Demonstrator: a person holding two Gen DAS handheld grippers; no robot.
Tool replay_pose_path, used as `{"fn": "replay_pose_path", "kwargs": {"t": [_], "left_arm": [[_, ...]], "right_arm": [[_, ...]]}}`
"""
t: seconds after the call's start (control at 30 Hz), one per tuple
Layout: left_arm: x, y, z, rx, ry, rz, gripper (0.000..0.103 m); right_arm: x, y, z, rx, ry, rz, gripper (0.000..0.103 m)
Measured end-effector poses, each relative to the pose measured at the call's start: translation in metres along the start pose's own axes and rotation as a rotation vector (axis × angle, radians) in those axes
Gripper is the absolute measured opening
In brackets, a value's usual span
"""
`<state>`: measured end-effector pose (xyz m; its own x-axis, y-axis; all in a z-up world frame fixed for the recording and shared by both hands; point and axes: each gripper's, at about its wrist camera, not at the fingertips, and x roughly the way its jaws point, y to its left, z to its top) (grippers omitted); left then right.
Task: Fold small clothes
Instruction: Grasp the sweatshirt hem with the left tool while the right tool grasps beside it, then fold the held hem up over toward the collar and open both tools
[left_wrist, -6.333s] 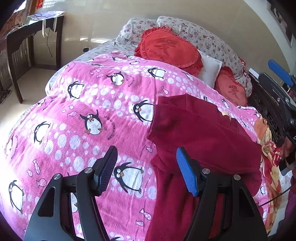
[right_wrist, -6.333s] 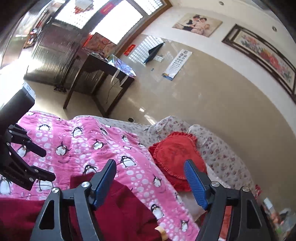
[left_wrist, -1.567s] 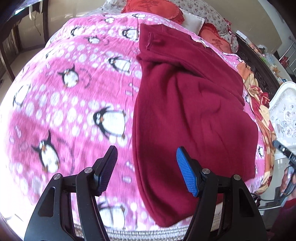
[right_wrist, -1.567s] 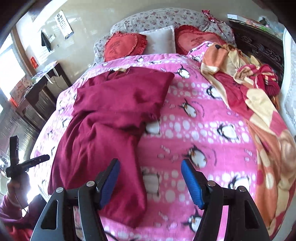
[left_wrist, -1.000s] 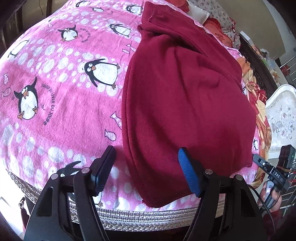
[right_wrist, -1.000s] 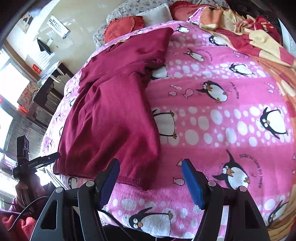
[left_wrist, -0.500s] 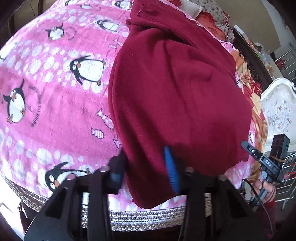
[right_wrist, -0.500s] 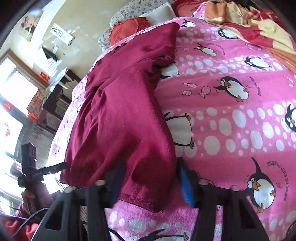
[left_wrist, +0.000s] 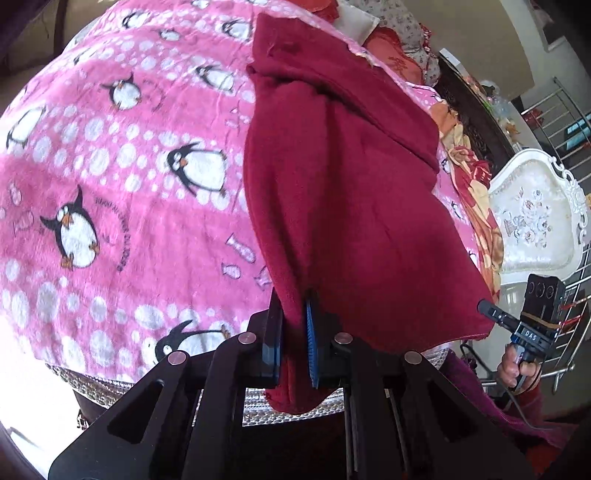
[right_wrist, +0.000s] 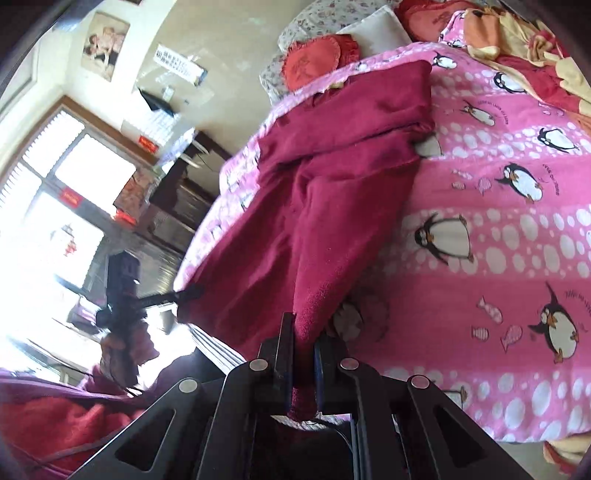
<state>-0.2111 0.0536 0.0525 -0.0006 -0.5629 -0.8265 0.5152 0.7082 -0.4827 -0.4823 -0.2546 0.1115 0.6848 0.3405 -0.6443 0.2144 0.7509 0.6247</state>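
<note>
Both sets of fingers were clamped on the near hem of the dark red garment (left_wrist: 343, 192), the left gripper (left_wrist: 293, 343) and right gripper (right_wrist: 303, 369) each pinching a corner; its long axis ran straight ahead across the bed (left_wrist: 110, 206).

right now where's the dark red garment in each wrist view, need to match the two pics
Left wrist: the dark red garment fills the centre, running from the top down into the shut left gripper.
Right wrist: it runs diagonally through the centre, its near corner pinched in the right gripper.
Shared landmark: the pink penguin blanket beneath it.
</note>
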Motion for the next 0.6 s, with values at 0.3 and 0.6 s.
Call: {"fn": "replay_pose_path", "kwargs": {"t": [0.3,0.6], "left_arm": [[-0.008,0.016,0.003,-0.062,-0.001,-0.002,0.006],[-0.024,-0.01,0.077,0.008,-0.101,-0.068,0.006]], "right_arm": [[0.012,-0.017,-0.001,0.092,0.034,0.046,0.008],[-0.003,0.005,0.086,0.026,-0.143,0.168,0.007]]}}
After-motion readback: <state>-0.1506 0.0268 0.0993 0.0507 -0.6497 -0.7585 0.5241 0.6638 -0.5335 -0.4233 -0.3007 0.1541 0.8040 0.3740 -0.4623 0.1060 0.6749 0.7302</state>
